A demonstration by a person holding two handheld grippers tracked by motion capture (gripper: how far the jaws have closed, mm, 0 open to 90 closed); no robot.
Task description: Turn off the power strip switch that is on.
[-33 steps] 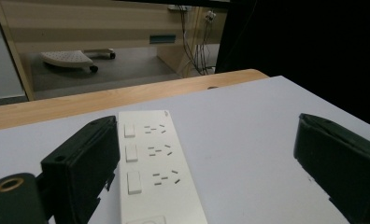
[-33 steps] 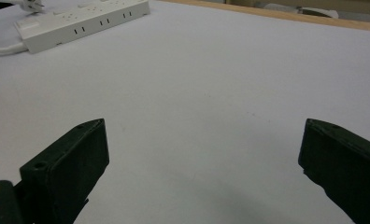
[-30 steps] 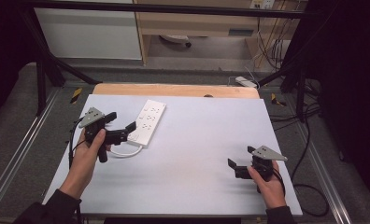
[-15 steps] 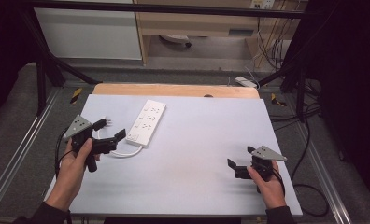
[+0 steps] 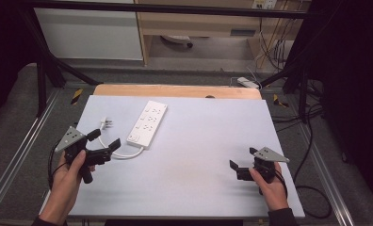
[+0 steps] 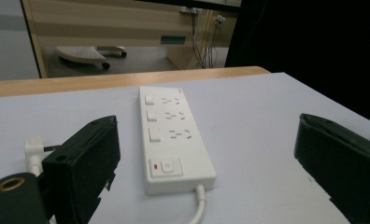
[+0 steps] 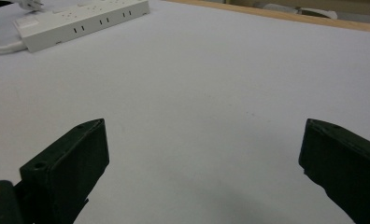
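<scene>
The left gripper [image 5: 105,143] is held near the table's [image 5: 198,155] left edge with its jaws spread wide; nothing is gripped or touched, and the white power strip [image 5: 148,124] lies just ahead of it, with its cord [image 5: 126,154] curling back past the jaws to a plug [image 5: 107,124] that is only partly made out. The right gripper [image 5: 235,169] is likewise spread wide and empty over bare table near the right edge. Compared with a second ago, the left gripper has been drawn back and leftward from the power strip, while the right gripper has stayed put.
</scene>
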